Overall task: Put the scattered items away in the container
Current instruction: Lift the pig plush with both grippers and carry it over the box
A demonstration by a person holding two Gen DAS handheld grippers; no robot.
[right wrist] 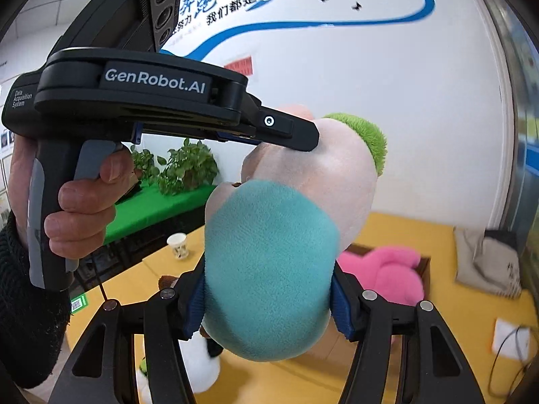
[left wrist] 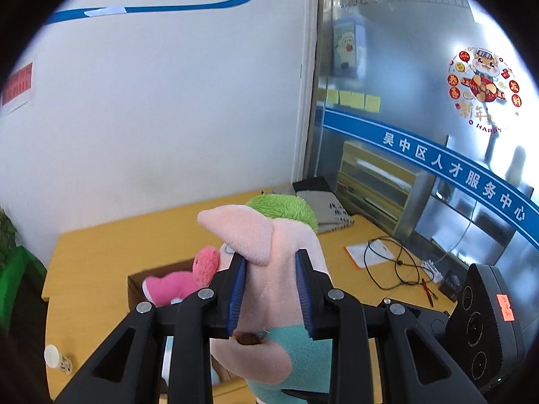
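Observation:
A pale pink plush pig (left wrist: 269, 269) with a green hair tuft and teal trousers hangs in the air, held by both grippers. My left gripper (left wrist: 271, 259) is shut on its upper body below the ear. My right gripper (right wrist: 267, 298) is shut on its teal lower body (right wrist: 269, 269). In the right wrist view the left gripper (right wrist: 289, 134) shows from the side, pressing on the pig's head. Below lies a brown cardboard box (left wrist: 134, 286) on the yellow table, with a bright pink plush (left wrist: 171, 286) inside; the pink plush also shows in the right wrist view (right wrist: 387, 276).
A paper cup (left wrist: 55, 358) stands near the table's left edge. A grey cloth bag (left wrist: 333, 212), a paper with a black cable (left wrist: 387, 259) and a black device (left wrist: 485, 320) lie to the right. Another plush (right wrist: 195, 357) lies below. White wall and glass partition behind.

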